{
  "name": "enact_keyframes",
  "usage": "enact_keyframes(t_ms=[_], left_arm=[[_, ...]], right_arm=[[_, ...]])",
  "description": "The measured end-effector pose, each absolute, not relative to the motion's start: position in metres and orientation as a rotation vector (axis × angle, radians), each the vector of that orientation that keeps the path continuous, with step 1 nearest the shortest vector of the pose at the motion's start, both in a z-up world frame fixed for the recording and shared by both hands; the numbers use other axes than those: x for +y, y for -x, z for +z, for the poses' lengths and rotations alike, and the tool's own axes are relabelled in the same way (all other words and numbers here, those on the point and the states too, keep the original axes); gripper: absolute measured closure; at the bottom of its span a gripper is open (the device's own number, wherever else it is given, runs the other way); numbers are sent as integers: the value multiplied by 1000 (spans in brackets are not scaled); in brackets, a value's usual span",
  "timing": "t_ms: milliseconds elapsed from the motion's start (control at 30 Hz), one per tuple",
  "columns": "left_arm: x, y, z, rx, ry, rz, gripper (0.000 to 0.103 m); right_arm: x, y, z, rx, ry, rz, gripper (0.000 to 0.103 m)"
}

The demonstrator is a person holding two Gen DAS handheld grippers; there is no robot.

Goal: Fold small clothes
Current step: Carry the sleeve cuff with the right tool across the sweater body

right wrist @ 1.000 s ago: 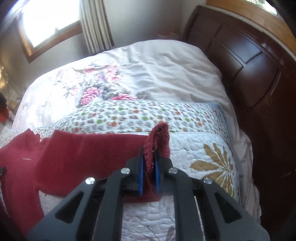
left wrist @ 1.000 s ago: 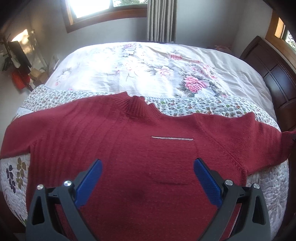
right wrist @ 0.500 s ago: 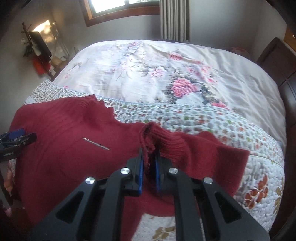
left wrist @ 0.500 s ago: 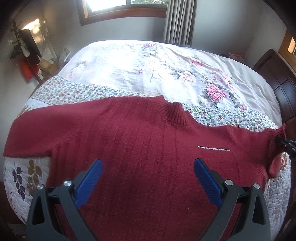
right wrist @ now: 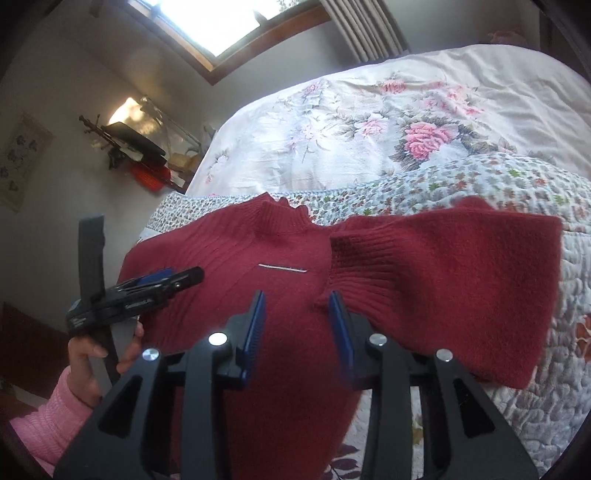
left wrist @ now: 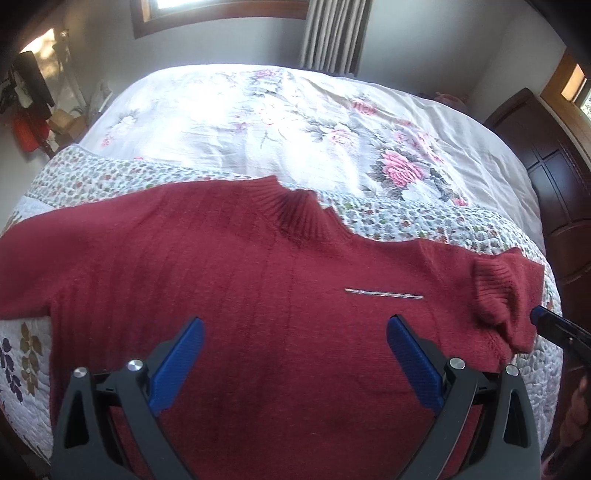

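Sleeve (right wrist: 443, 280) released, seemingly; quilt (right wrist: 535, 184) beneath.

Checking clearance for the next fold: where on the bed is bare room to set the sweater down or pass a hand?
Free: the floral sheet beyond the sweater's collar, up to the curtain, and the quilt right of the folded sleeve. Crowded: the near edge, where the red sweater and both open tools, left and right, sit.

A home bedroom: a floral-quilted bed (left wrist: 295, 122), dark wooden headboard (left wrist: 554, 177) and curtained window (right wrist: 236, 22).
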State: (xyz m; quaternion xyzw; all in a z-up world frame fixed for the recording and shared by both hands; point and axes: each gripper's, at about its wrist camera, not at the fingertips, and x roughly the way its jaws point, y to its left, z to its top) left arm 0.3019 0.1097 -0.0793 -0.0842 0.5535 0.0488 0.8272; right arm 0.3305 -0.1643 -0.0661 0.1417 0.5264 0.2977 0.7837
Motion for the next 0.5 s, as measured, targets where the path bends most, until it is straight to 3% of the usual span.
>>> enact_keyframes(t_ms=[500], left_arm=[[-23, -369, -140, 1412, 288, -159, 9]], right_arm=[[-295, -286, -106, 1164, -363, 357, 67]])
